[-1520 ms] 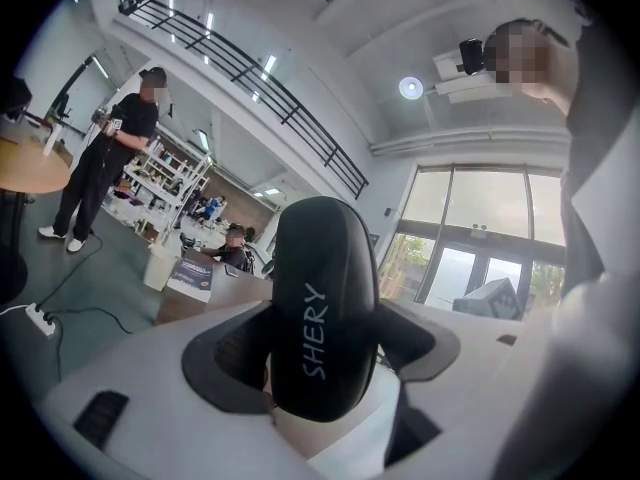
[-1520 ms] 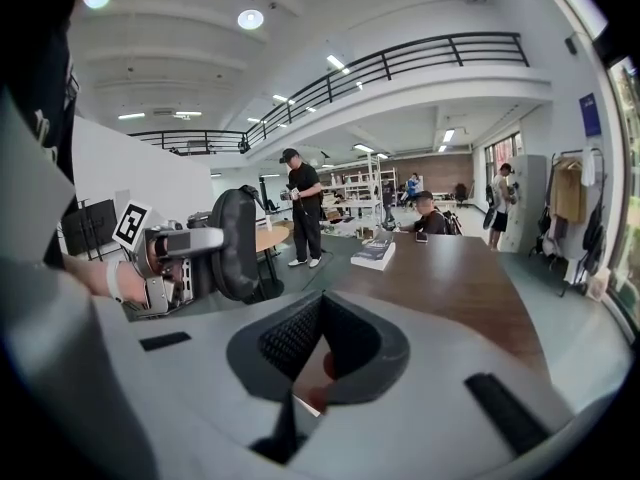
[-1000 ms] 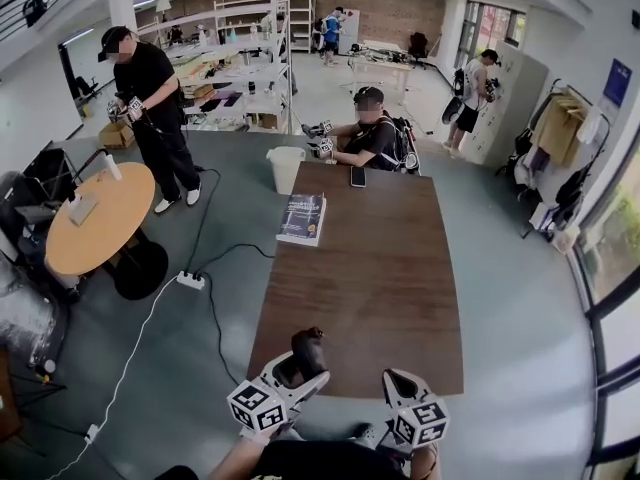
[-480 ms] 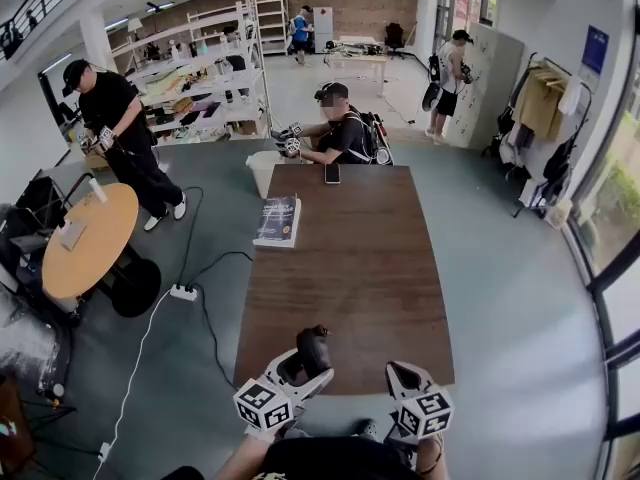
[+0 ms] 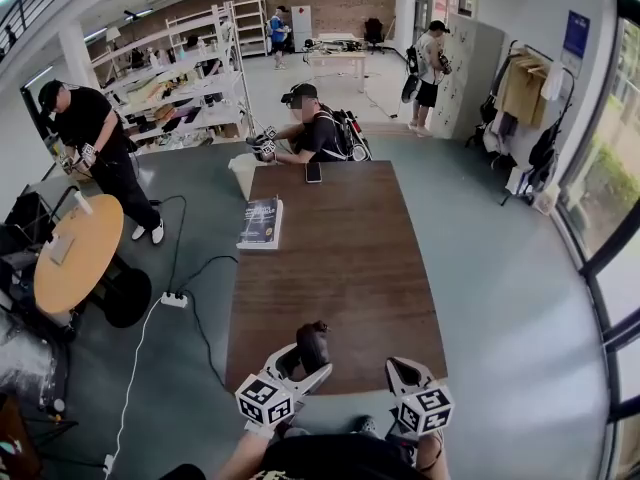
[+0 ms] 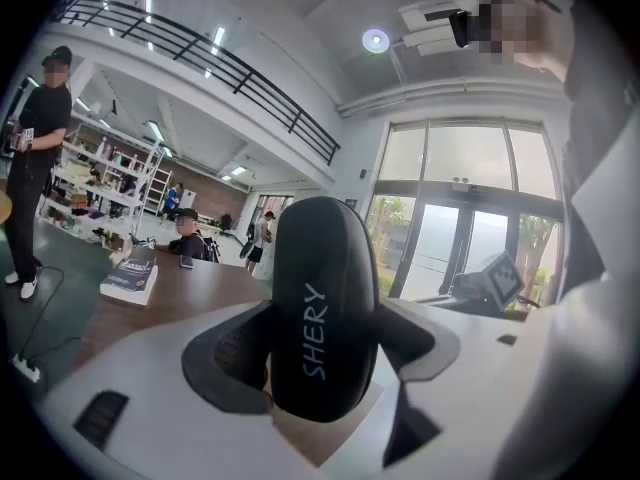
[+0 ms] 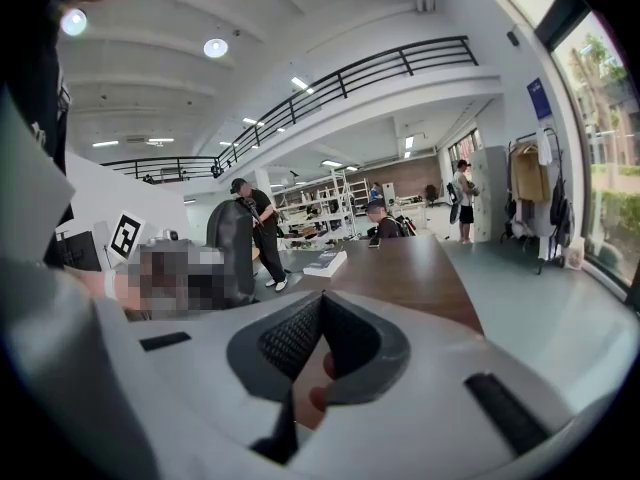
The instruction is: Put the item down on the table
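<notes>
A black oval case (image 6: 322, 308) with the white word SHERY on its side stands upright between the jaws of my left gripper (image 6: 325, 353), which is shut on it. In the head view the case (image 5: 313, 345) sits at the tip of the left gripper (image 5: 305, 360), above the near edge of the long brown table (image 5: 340, 258). My right gripper (image 5: 400, 373) is beside it to the right, over the same edge, with its jaws shut and nothing between them (image 7: 318, 343). From the right gripper view the black case (image 7: 232, 250) shows to the left.
A dark book (image 5: 261, 222) lies at the table's left edge and a phone (image 5: 314, 171) at its far end, where a seated person (image 5: 312, 128) holds grippers. A round wooden table (image 5: 72, 253) and a power strip (image 5: 174, 299) with cables are on the floor to the left.
Both grippers stay at the table's near edge, the left one still holding the case. The head view has shifted, so the table and room sit further left and higher.
</notes>
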`<move>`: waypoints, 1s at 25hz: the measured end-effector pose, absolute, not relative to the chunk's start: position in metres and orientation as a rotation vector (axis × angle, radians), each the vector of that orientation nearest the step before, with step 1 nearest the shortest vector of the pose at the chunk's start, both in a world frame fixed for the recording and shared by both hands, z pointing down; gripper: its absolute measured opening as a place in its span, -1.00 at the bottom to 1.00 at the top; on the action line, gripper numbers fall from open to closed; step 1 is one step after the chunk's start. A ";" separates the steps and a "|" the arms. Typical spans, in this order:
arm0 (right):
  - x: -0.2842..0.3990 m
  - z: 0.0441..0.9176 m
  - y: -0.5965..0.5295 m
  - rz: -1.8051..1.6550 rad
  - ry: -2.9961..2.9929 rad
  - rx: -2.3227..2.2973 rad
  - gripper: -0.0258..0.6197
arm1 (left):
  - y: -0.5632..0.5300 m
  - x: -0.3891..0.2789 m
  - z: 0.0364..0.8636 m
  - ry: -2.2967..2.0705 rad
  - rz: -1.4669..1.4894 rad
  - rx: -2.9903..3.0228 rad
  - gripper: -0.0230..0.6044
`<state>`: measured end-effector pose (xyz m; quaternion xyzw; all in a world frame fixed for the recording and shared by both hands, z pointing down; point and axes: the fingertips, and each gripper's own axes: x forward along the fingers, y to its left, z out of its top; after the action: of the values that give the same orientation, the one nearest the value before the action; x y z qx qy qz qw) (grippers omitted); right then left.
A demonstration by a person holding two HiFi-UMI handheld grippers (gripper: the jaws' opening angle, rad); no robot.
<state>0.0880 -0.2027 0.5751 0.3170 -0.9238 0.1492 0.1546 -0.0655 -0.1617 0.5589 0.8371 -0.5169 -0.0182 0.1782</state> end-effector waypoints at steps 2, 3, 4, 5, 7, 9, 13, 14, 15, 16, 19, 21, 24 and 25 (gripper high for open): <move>0.091 0.576 -0.202 0.435 -2.640 0.918 -0.97 | -0.164 -0.064 0.562 -1.456 -0.041 2.369 0.13; 0.093 0.576 -0.202 0.439 -2.638 0.923 -0.97 | -0.165 -0.064 0.563 -1.453 -0.035 2.370 0.13; 0.094 0.576 -0.202 0.441 -2.636 0.929 -0.97 | -0.166 -0.064 0.564 -1.450 -0.028 2.370 0.13; 0.096 0.576 -0.202 0.443 -2.633 0.937 -0.97 | -0.167 -0.064 0.566 -1.448 -0.020 2.370 0.13; 0.099 0.576 -0.204 0.446 -2.627 0.954 -0.97 | -0.170 -0.063 0.569 -1.444 0.004 2.371 0.13; 0.103 0.576 -0.205 0.449 -2.623 0.970 -0.97 | -0.173 -0.062 0.573 -1.438 0.032 2.373 0.13; 0.107 0.577 -0.204 0.455 -2.609 0.987 -0.97 | -0.176 -0.062 0.579 -1.423 0.056 2.363 0.13; 0.108 0.578 -0.204 0.459 -2.605 0.992 -0.97 | -0.176 -0.062 0.579 -1.417 0.056 2.362 0.13; 0.109 0.578 -0.204 0.461 -2.603 0.998 -0.97 | -0.177 -0.062 0.580 -1.411 0.058 2.362 0.13; 0.110 0.579 -0.204 0.463 -2.601 1.004 -0.97 | -0.178 -0.062 0.581 -1.407 0.062 2.363 0.13; 0.112 0.579 -0.205 0.467 -2.596 1.022 -0.97 | -0.181 -0.062 0.586 -1.395 0.081 2.361 0.13; 0.115 0.579 -0.206 0.469 -2.589 1.031 -0.97 | -0.182 -0.063 0.590 -1.389 0.092 2.356 0.13; 0.120 0.580 -0.207 0.474 -2.577 1.046 -0.97 | -0.185 -0.061 0.599 -1.379 0.109 2.351 0.13; 0.121 0.581 -0.207 0.475 -2.574 1.051 -0.97 | -0.186 -0.061 0.603 -1.374 0.117 2.350 0.13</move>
<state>0.1213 -0.2070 0.5806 0.3677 -0.9009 0.1662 0.1599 -0.0606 -0.1861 0.6031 0.8438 -0.4933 0.0422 0.2070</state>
